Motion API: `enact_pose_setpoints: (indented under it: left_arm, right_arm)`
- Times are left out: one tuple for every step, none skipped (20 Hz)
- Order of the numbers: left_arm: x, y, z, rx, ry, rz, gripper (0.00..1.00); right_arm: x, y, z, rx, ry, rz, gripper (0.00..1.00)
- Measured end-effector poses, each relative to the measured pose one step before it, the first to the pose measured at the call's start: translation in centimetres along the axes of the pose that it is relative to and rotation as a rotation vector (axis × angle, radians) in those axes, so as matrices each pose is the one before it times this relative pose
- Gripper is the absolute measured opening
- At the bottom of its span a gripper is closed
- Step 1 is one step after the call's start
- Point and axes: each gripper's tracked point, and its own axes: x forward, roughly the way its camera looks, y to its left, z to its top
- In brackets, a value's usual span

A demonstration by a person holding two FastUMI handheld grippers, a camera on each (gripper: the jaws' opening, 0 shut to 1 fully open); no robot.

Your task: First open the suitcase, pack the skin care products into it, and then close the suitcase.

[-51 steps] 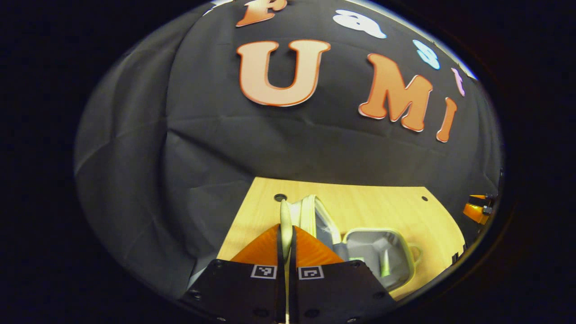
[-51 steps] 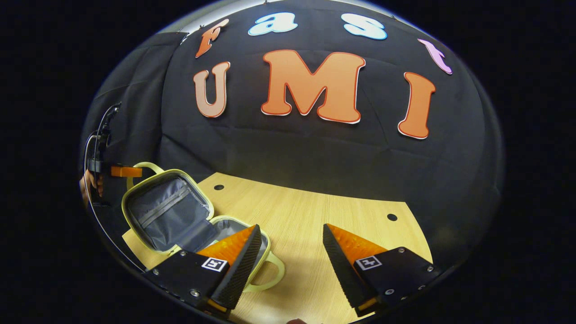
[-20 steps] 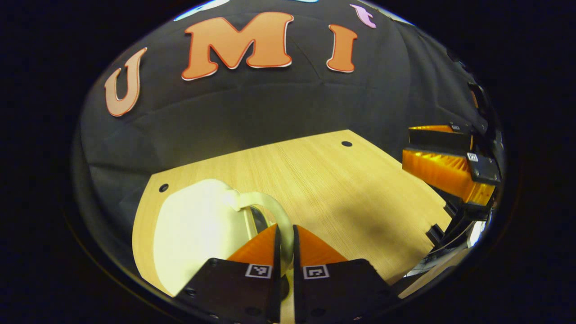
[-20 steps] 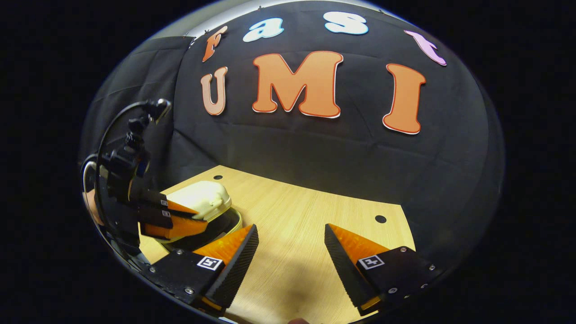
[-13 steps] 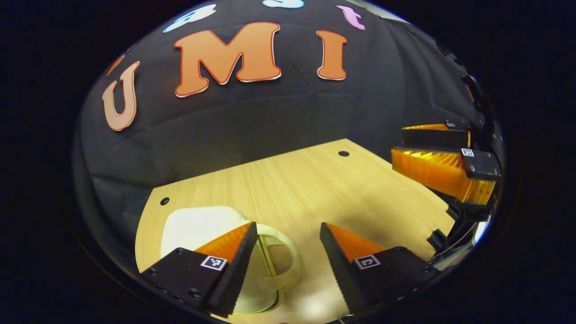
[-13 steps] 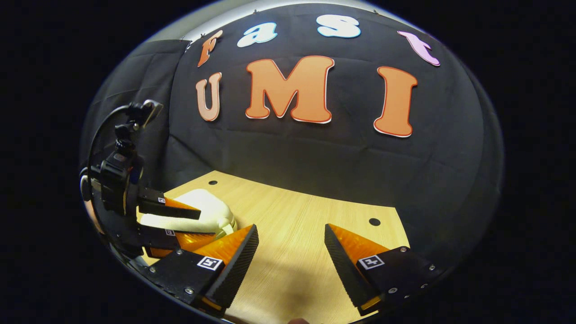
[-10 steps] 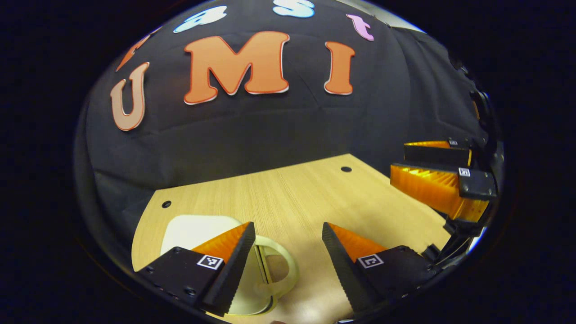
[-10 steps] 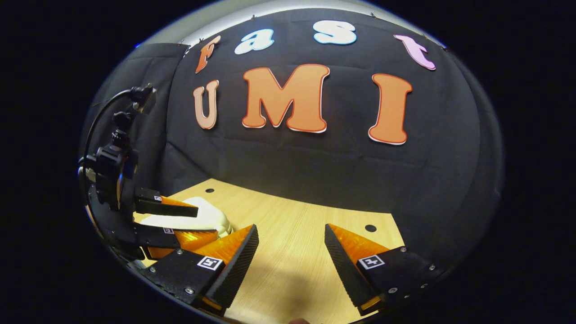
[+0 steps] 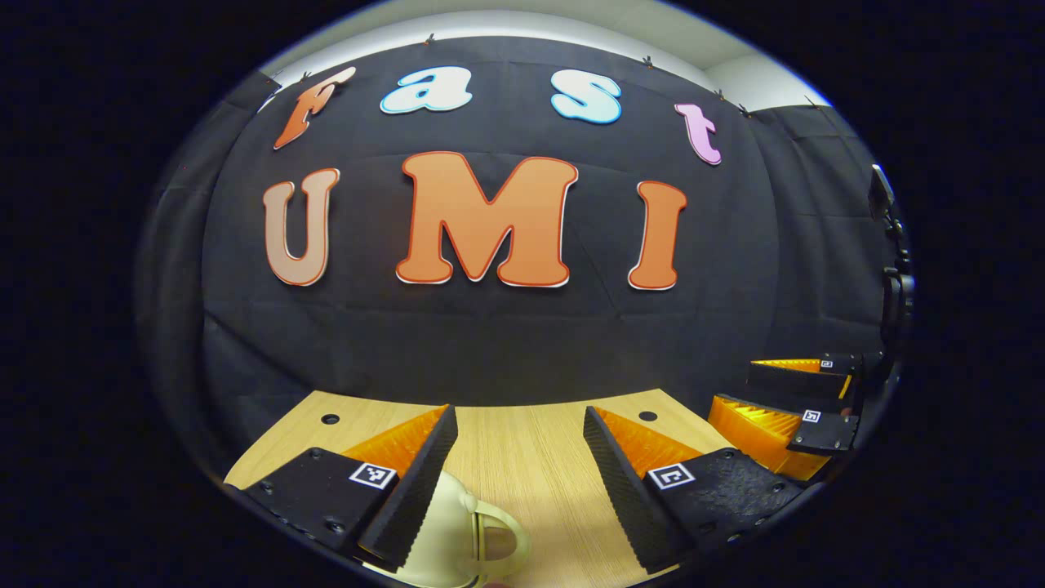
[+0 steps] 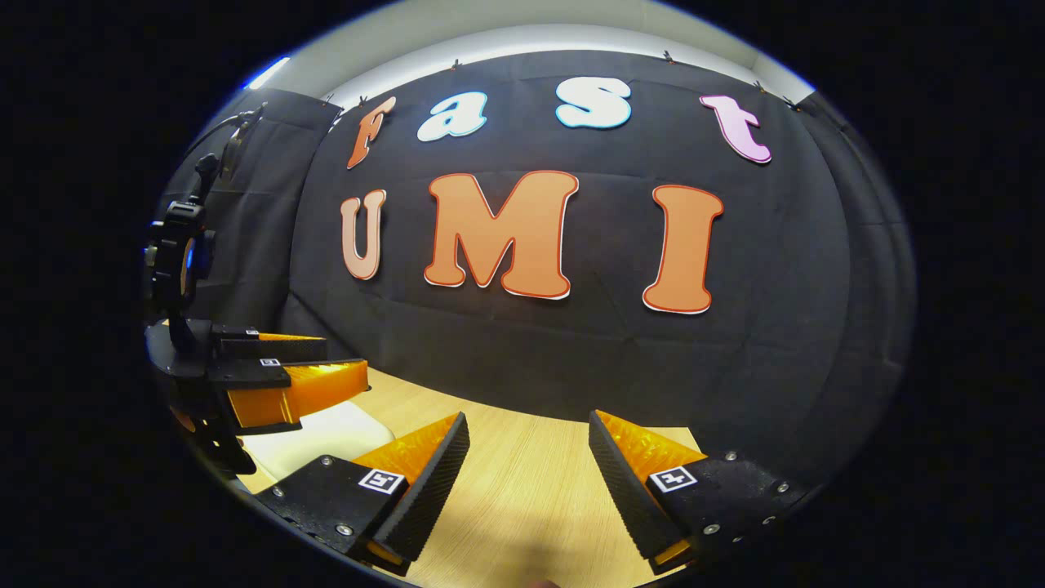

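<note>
Holding my left gripper (image 9: 516,457) open above the closed suitcase (image 9: 441,539), whose handle (image 9: 494,543) lies below between its fingers, I judge the job done. My right gripper (image 10: 526,465) is open too, empty, suitcase off its left finger.

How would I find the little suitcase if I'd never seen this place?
Look at the light wooden table in front of the black cloth wall. At its near left end, under the left gripper, lies the little suitcase. It is the pale cream, rounded case with a loop handle; the things around it are orange and black.
</note>
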Motion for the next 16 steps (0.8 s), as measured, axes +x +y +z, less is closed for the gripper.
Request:
enact_pose_setpoints:
  left_arm:
    - [-0.064, -0.068, 0.339, -0.01013, -0.01274, 0.0071, 0.96]
    - [-0.039, -0.001, 0.259, -0.00798, -0.01264, 0.00099, 0.96]
    - [0.018, 0.253, 0.192, -0.00269, -0.00963, 0.01516, 0.96]
    - [0.015, -0.029, 0.002, -0.00412, -0.00325, 0.0037, 0.96]
    - [0.008, -0.072, -0.133, -0.0041, -0.00215, 0.0044, 0.96]
    - [-0.025, -0.039, 0.148, -0.0035, -0.0081, 0.00292, 0.97]
    - [0.01, 0.085, 0.345, 0.00194, -0.0141, 0.00662, 0.97]
    - [-0.055, 0.034, 0.265, 0.0061, -0.01861, 0.0071, 0.97]
    - [-0.013, -0.1, 0.037, 0.01029, -0.00842, 0.00324, 0.97]
    - [0.03, -0.122, -0.015, 0.01131, -0.0027, 0.00192, 0.96]
    - [0.001, 0.1, -0.018, 0.00726, -0.00165, 0.00926, 0.96]
    - [-0.013, -0.18, 0.109, 0.00449, -0.0067, -0.00117, 0.96]
    - [-0.158, -0.095, -0.01, 0.00315, -0.00533, 0.0045, 0.96]
    - [0.026, -0.141, -0.068, 0.00796, 0.00018, 0.00222, 0.96]
    - [0.045, -0.317, -0.443, 0.00745, 0.00627, 0.00002, 0.96]
    - [-0.143, -0.507, -0.353, 0.00672, 0.00903, -0.00539, 0.96]
  right_arm:
    - [-0.159, -0.096, 0.05, -0.0043, -0.00465, -0.00411, 0.93]
    - [-0.084, 0.006, 0.132, -0.00625, -0.00799, -0.00012, 0.94]
    - [-0.037, 0.058, 0.173, -0.00828, -0.00964, -0.00069, 0.94]
    - [-0.073, 0.069, 0.014, -0.00453, -0.00278, 0.00285, 0.94]
    - [-0.054, 0.197, -0.138, 0.00005, 0.00073, 0.00516, 0.94]
    - [-0.148, 0.075, 0.049, 0.00095, -0.00128, 0.00263, 0.94]
    - [0.011, 0.008, -0.059, 0.00053, -0.00024, 0.00415, 0.94]
    - [-0.024, 0.019, -0.037, -0.00153, -0.00239, 0.00009, 0.94]
    - [-0.121, 0.091, -0.076, -0.00341, -0.00119, 0.00476, 0.94]
    - [-0.01, 0.05, -0.067, -0.00538, -0.00084, 0.00049, 0.94]
    - [-0.127, -0.033, -0.008, -0.00294, -0.00189, 0.00381, 0.94]
    - [-0.099, -0.017, 0.107, -0.00182, -0.00272, 0.00324, 0.94]
    - [-0.068, -0.056, 0.012, -0.00061, -0.00341, 0.00413, 0.94]
    - [0.041, 0.127, -0.027, -0.00293, -0.00059, 0.0075, 0.95]
    - [0.045, -0.013, -0.053, -0.00544, -0.0024, 0.00248, 0.95]
    - [-0.015, 0.012, -0.059, -0.0034, -0.00043, 0.00565, 0.95]
